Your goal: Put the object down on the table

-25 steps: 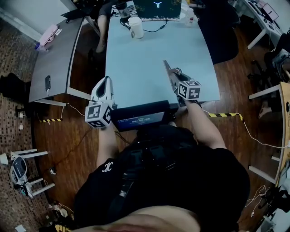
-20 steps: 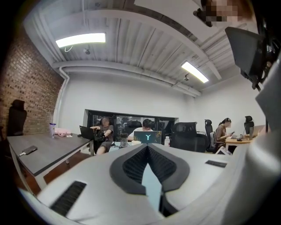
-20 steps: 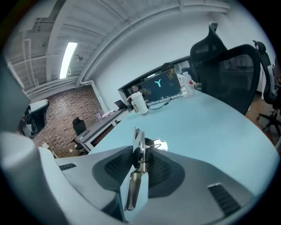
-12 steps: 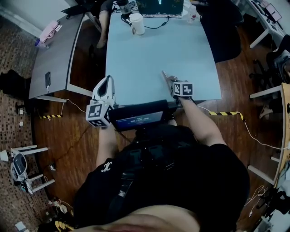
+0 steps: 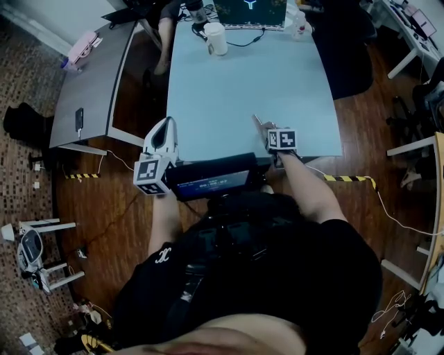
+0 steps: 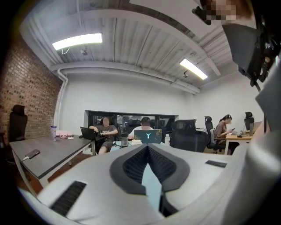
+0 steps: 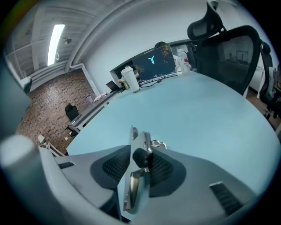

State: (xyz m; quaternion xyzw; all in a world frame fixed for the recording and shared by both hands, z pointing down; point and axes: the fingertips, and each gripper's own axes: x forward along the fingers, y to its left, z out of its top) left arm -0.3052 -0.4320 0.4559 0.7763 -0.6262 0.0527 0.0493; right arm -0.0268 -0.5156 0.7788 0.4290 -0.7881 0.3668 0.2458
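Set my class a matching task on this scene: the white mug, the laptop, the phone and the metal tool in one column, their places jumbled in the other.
1 white mug
2 laptop
3 phone
4 metal tool

A lying on the grey desk
B between the right claw's pads
C far edge of the blue table, logo glowing
D on the blue table, left of the laptop

Pairs: 1-D, 2-C, 3-A, 4-B. The right claw's jaws are opening, the tool between them.

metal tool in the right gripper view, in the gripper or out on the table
In the gripper: the metal tool stands on edge between the right gripper's opening jaws, over the table.
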